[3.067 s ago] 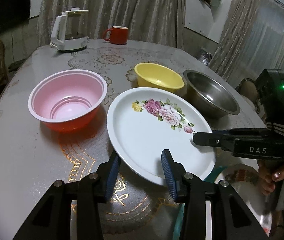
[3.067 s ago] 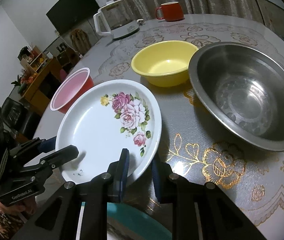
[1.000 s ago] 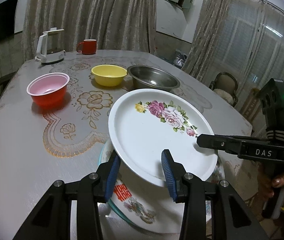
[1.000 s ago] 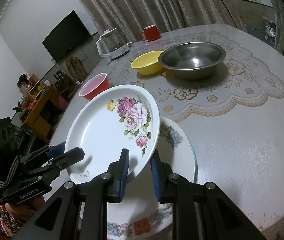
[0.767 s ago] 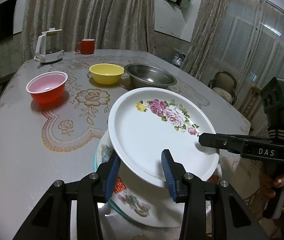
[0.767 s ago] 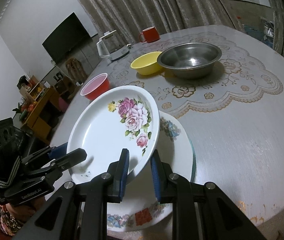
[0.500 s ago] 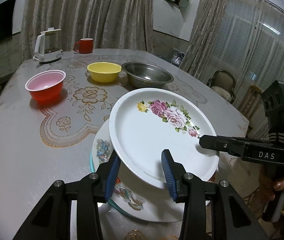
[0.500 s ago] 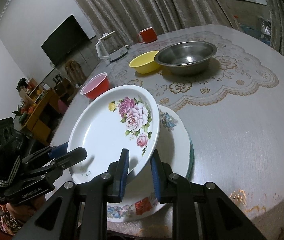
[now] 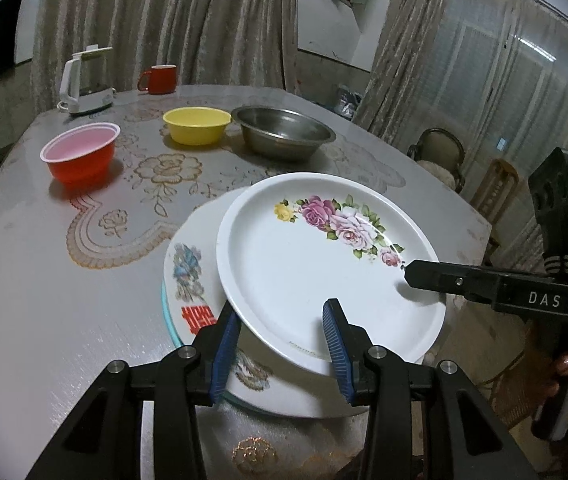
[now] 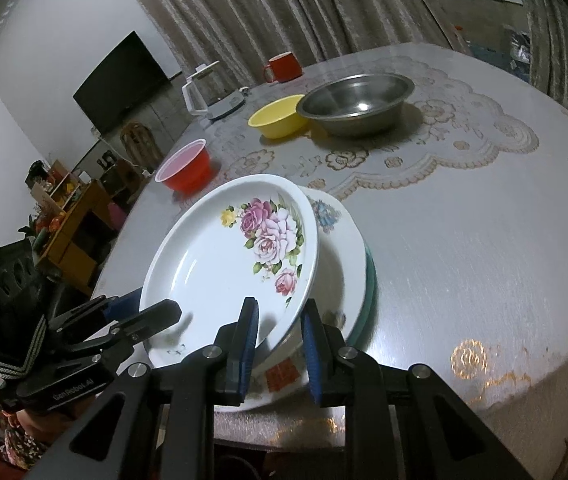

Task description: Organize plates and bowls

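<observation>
Between our two claws, a rose plate (image 9: 304, 264) hangs tilted over the near edge of the table (image 9: 44, 280). Our left claw (image 9: 280, 344) grips its near rim between blue pads, and our right claw (image 10: 278, 334) is clenched on the opposite rim. Just under the rose plate lies a second plate (image 9: 192, 264) with a blue-and-red print, stacked on a teal-edged one (image 10: 370, 280); whether the rose plate touches it we cannot tell. Farther across the lace-patterned table stand a red bowl (image 9: 80, 154), a yellow bowl (image 9: 196, 125) and a steel bowl (image 9: 284, 132), the last two almost touching. Beyond them, a white kettle (image 9: 84, 82) and a red mug (image 9: 160, 79) sit by the curtain (image 9: 164, 20).
</observation>
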`<action>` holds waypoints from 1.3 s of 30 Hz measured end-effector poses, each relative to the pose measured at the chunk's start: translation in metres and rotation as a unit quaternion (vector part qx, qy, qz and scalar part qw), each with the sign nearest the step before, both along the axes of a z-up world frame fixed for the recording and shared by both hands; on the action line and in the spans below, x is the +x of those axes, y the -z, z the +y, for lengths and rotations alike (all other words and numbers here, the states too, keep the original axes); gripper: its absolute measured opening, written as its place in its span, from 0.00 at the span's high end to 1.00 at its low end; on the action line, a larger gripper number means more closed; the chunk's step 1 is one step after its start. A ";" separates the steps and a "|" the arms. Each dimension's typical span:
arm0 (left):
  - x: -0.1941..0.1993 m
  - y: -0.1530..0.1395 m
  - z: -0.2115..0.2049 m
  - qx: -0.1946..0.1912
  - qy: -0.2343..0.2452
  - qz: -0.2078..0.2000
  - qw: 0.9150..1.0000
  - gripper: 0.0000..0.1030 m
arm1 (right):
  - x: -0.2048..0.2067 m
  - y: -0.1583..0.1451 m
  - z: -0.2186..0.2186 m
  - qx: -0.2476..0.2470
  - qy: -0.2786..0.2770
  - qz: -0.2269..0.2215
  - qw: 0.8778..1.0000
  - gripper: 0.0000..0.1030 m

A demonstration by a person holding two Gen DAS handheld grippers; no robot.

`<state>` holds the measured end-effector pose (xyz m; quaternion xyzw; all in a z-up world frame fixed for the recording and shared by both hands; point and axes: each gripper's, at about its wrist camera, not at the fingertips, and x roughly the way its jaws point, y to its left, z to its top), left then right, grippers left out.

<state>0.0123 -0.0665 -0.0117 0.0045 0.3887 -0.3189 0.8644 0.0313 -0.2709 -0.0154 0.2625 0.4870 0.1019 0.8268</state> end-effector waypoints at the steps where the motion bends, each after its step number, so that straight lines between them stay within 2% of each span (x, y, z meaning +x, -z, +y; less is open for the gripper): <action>1: 0.000 0.001 0.000 0.001 0.001 0.001 1.000 0.59 | -0.001 0.001 0.000 0.000 0.000 0.003 1.000 0.80; 11: 0.003 0.005 0.000 0.011 -0.005 0.010 1.000 0.59 | 0.002 0.011 0.004 0.000 -0.003 0.028 1.000 0.78; 17: 0.005 0.004 -0.001 0.014 -0.006 0.016 1.000 0.54 | 0.007 0.009 0.007 -0.012 -0.014 0.041 0.999 0.77; 21: 0.008 0.003 0.000 0.003 -0.003 0.035 0.999 0.48 | 0.014 0.007 0.008 -0.018 -0.023 0.061 0.998 0.75; 31: 0.012 0.000 0.002 -0.015 0.001 0.071 0.997 0.45 | 0.023 0.006 0.010 -0.023 -0.026 0.088 0.996 0.72; 39: 0.010 -0.001 0.001 -0.013 0.006 0.080 0.997 0.43 | 0.026 0.005 0.013 -0.030 -0.027 0.100 0.994 0.72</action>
